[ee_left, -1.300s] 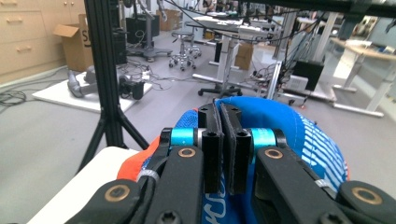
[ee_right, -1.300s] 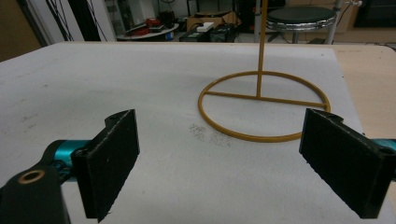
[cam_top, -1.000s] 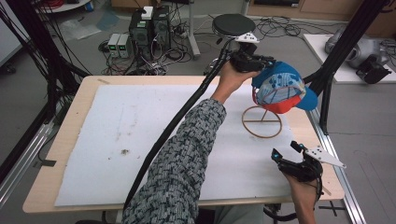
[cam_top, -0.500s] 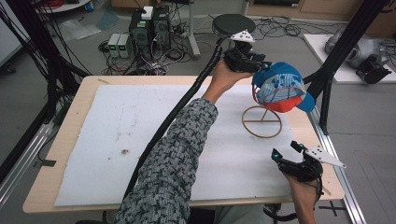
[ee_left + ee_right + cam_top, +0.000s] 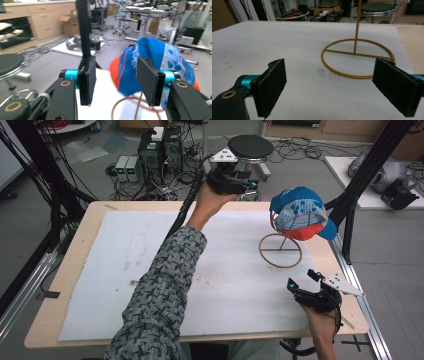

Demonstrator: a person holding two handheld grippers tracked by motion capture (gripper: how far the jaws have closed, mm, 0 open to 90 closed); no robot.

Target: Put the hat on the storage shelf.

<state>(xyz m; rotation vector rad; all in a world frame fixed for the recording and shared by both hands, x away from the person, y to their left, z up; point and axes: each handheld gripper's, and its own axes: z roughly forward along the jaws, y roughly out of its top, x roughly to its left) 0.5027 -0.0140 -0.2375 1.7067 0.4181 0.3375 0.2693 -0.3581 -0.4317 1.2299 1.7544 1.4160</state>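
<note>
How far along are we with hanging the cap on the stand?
Done: the cap sits on the gold wire stand. In hand: nothing; the left gripper, jaws just opened, is off the cap; the right gripper is open near the stand's ring. Left: apparently nothing but pulling away.

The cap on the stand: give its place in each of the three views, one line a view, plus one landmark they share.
High view: the cap sits atop the gold wire stand, upper right of the table.
Left gripper view: the cap is right of centre, partly behind the right jaw.
Right gripper view: not in it; the stand's ring and post are there.
Shared landmark: the gold wire stand.
</note>
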